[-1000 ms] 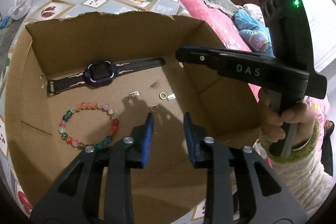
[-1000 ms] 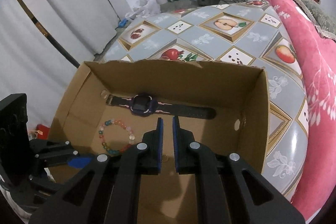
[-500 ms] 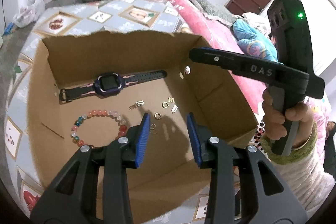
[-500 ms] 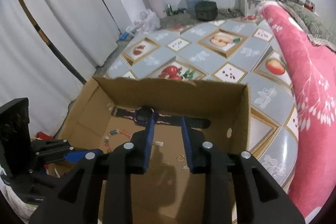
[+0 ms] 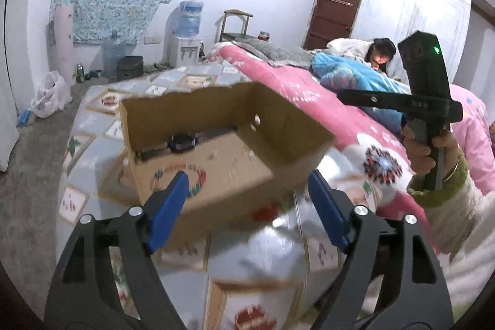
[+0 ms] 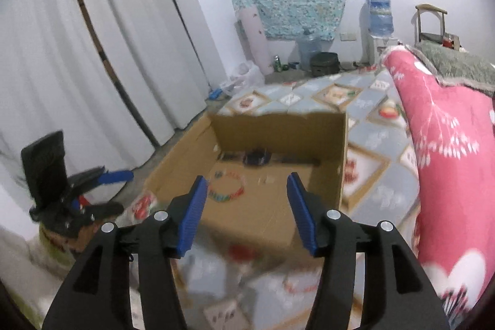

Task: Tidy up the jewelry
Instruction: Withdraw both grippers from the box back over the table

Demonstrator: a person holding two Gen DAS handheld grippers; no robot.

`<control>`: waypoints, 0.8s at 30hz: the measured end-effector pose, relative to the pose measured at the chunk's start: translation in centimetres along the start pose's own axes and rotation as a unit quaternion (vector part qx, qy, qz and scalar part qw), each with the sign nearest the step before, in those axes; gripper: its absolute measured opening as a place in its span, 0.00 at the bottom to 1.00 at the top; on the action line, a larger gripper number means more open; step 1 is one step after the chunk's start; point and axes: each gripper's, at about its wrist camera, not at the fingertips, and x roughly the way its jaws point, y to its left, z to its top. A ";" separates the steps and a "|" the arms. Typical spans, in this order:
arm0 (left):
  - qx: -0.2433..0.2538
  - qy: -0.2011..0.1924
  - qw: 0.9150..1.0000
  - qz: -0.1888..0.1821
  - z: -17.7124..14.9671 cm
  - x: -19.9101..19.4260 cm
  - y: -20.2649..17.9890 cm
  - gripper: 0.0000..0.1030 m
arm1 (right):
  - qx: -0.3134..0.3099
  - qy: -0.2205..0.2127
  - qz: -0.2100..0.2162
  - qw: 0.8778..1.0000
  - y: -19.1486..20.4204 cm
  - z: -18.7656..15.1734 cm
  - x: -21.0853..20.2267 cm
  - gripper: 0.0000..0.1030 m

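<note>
Left tongs [image 5: 247,194] are hanging wide open and empty, above the near side of the cardboard box [image 5: 287,126]. Right tongs [image 6: 246,197] are likewise gaping, holding nothing. Inside the box, the beaded bracelet [image 6: 227,189] is lying on the floor; the watch [image 6: 256,158] is lying along the far wall, small pieces blurred.

The cardboard box [image 6: 278,129] sits on the bed [image 6: 371,141], beside the quilt [image 6: 442,126] on its right. Inside, the watch [image 6: 258,157] lies along the far wall; the bead bracelet [image 6: 225,190] lies nearer, left of small trinkets [image 6: 263,180]
</note>
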 end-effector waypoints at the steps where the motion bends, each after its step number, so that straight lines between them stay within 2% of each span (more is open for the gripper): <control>1: -0.005 0.006 1.000 -0.001 -1.0 0.0 -0.1 0.76 | 0.002 0.007 -0.002 1.000 0.2 -1.3 -0.1 0.51; 4: -0.018 0.031 0.999 0.003 -3.4 0.9 -0.2 0.77 | 0.020 0.030 -0.001 0.999 0.4 -4.5 0.5 0.51; 8: -0.021 0.069 0.997 0.039 -6.4 4.0 -0.5 0.77 | 0.075 0.071 -0.005 0.995 -0.4 -8.7 3.3 0.51; 11: 0.005 0.089 0.993 0.078 -7.9 6.2 -1.3 0.76 | 0.098 0.090 -0.034 0.991 -0.5 -11.3 5.5 0.51; 12: 0.020 0.094 0.991 0.092 -8.2 6.9 -1.7 0.75 | 0.106 0.090 -0.037 0.990 -0.5 -11.9 5.9 0.47; 18: 0.069 0.097 0.985 0.124 -8.9 8.9 -3.1 0.71 | 0.112 0.080 -0.090 0.986 -0.4 -13.2 6.6 0.39; 22: 0.062 0.092 0.985 0.128 -8.7 9.6 -3.1 0.65 | 0.105 0.077 -0.106 0.986 -0.2 -13.3 7.3 0.38; 24: 0.050 0.092 0.987 0.126 -8.6 10.0 -2.7 0.58 | 0.101 0.079 -0.112 0.985 -0.3 -13.4 7.9 0.38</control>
